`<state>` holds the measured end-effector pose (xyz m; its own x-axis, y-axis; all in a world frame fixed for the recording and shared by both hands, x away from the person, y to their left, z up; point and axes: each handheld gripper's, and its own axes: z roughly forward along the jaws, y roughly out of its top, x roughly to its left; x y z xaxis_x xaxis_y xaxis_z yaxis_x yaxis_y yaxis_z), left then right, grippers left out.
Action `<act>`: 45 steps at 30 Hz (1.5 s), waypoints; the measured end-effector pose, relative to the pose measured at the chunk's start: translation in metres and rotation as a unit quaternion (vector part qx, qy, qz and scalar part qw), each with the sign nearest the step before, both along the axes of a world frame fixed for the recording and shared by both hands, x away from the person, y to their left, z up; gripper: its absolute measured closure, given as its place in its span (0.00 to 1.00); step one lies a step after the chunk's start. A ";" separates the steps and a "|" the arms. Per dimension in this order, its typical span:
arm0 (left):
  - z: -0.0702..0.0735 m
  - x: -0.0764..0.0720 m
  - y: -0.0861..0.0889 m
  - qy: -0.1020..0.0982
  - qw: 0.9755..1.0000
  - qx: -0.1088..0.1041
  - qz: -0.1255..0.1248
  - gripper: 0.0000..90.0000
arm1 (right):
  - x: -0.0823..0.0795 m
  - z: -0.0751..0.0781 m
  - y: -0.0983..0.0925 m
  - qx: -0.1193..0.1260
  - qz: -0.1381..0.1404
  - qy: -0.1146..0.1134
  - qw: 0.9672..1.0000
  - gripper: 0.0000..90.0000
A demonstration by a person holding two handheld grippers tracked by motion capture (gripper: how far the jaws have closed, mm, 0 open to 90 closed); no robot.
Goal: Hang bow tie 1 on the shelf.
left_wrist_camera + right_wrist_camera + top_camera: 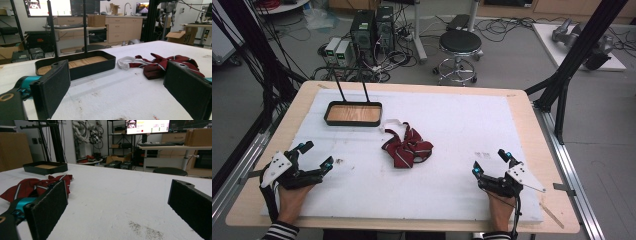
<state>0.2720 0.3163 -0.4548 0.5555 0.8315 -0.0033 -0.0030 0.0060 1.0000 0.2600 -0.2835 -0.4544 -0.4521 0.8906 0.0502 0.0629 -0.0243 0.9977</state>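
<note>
Crumpled maroon striped fabric bow tie (407,150) with white strap lies right of black wooden-bottomed tray (353,114). We judge it soft, light, floppy; pinch bunched middle. Left claw (314,156) wide, empty; right claw (492,162) wide, empty.

The crumpled dark red cloth tie (407,149) is showing thin white and dark stripes across its maroon folds, and a plain white strap (393,124) is looping from one end. The shallow black tray (331,109) is showing a light wood-grain floor inside its black walls. The pale wooden surface (532,125) is wearing a white foam sheet (452,130) speckled with small dark smudges. The black left gripper (315,156) and the black right gripper (490,161) are both showing teal fingertips and light grey plates, and a black-and-white striped sleeve (279,231) is edging the left wrist
</note>
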 end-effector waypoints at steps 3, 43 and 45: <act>0.000 0.000 0.000 -0.001 1.000 -0.001 0.000 0.09 | 0.000 0.000 0.000 0.003 -0.001 0.004 1.000 0.02; 0.046 0.021 -0.009 0.028 0.998 0.015 -0.044 0.09 | 0.000 0.000 0.000 0.002 -0.005 0.003 1.000 0.02; 0.055 0.025 -0.013 0.030 0.998 0.025 -0.051 0.09 | 0.000 0.000 0.000 0.003 -0.004 0.003 1.000 0.02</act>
<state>0.2967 0.3036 -0.3995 0.6369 0.7710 0.0016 0.0547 -0.0473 0.9974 0.2603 -0.2834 -0.4543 -0.4442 0.8941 0.0580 0.0688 -0.0305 0.9972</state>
